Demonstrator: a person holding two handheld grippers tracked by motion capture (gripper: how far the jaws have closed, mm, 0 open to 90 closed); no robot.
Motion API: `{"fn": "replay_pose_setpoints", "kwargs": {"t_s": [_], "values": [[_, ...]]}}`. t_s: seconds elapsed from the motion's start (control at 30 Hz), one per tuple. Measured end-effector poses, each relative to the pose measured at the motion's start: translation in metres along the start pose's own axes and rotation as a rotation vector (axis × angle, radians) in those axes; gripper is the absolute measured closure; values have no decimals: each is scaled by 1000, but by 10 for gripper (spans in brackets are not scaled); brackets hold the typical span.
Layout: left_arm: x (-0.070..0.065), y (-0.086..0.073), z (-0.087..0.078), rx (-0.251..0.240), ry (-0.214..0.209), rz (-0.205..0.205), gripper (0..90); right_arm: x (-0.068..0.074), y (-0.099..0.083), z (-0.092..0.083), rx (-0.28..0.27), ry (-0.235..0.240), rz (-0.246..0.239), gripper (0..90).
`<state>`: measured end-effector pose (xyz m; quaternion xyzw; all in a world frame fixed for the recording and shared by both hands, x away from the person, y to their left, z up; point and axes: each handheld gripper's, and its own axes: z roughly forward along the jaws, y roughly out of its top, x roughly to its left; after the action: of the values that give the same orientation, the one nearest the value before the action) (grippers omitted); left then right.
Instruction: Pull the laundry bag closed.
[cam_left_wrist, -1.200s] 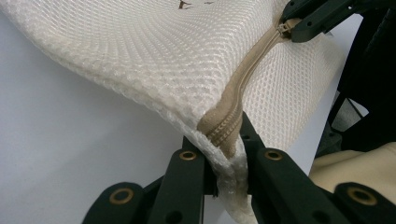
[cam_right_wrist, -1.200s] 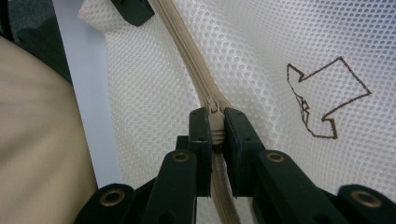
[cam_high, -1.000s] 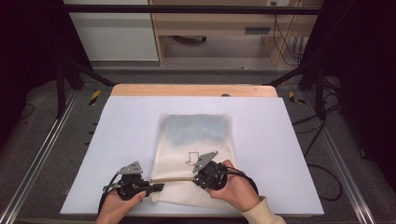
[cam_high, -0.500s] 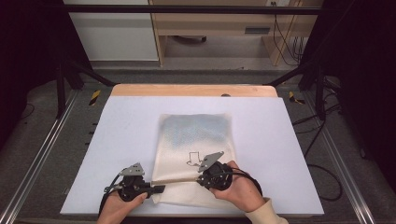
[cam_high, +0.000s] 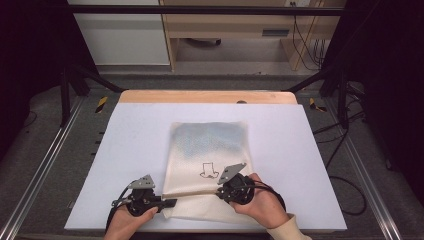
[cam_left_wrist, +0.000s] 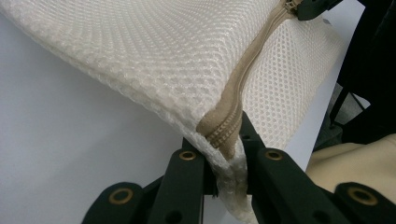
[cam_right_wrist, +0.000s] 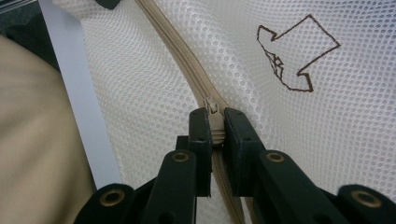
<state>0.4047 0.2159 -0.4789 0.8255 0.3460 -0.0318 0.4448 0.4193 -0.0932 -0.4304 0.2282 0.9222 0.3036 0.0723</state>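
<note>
A cream mesh bag lies flat on the white table, with a tan zipper running across its near end. My left gripper is shut on the bag's left corner, at the zipper's end. My right gripper is shut on the zipper pull, partway along the zipper. The mesh beside it carries a brown arrow outline. In the left gripper view the bag rises off the table at the gripped corner, and the right gripper's tip shows at the far end of the zipper.
A wooden strip edges the table's far side. Black frame posts stand at both back corners and cables hang at the right. A cream sleeve covers the right forearm at the near edge.
My right gripper has shifted slightly to the right along the zipper line. The left gripper has kept its place on the corner.
</note>
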Motion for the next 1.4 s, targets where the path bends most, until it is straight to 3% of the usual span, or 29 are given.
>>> {"fn": "replay_pose_setpoints", "kwargs": {"t_s": [1.4], "values": [[-2, 0, 1, 8, -8, 5, 838, -5, -15, -10, -7, -9, 31, 822]]}}
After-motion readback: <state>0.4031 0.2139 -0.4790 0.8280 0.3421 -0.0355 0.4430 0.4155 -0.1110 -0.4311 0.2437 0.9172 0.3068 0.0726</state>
